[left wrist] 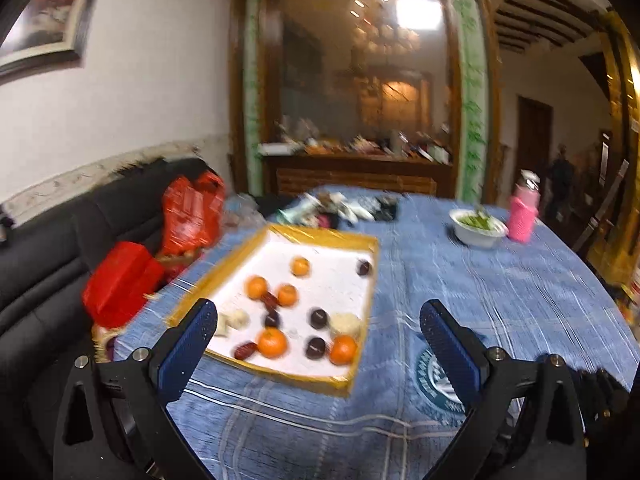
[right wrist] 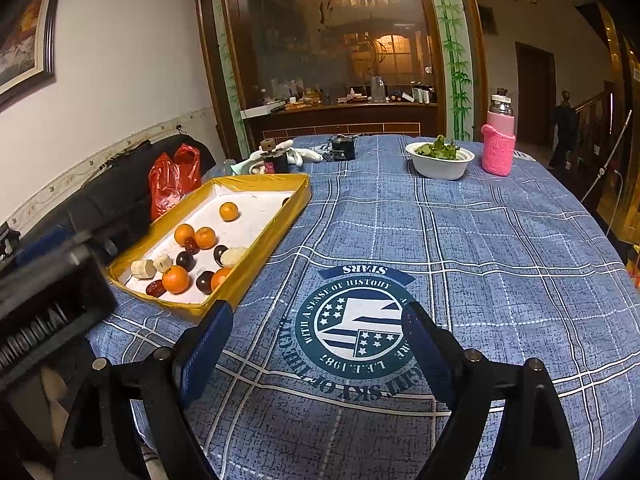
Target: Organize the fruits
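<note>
left gripper (left wrist: 320, 320) was spread wide with nothing between its blue pads, held above the near edge of the blue plaid tablecloth (left wrist: 500, 300). right gripper (right wrist: 318, 320) likewise released and empty, over the round printed emblem (right wrist: 356, 320) on the cloth. fruits lay loose in a yellow-rimmed tray (right wrist: 276, 216) with a white floor, at the left side of the table: five oranges, e.g. one at the near end (right wrist: 175, 279), dark round plums (right wrist: 205, 281), red dates (right wrist: 155, 288) and pale banana pieces (right wrist: 143, 269). one orange (right wrist: 229, 211) sat apart toward the far end. a white bowl of greens (right wrist: 440, 160) and a pink-sleeved bottle (right wrist: 498, 152) stood at the far right, well apart from the tray. left view blurred
</note>
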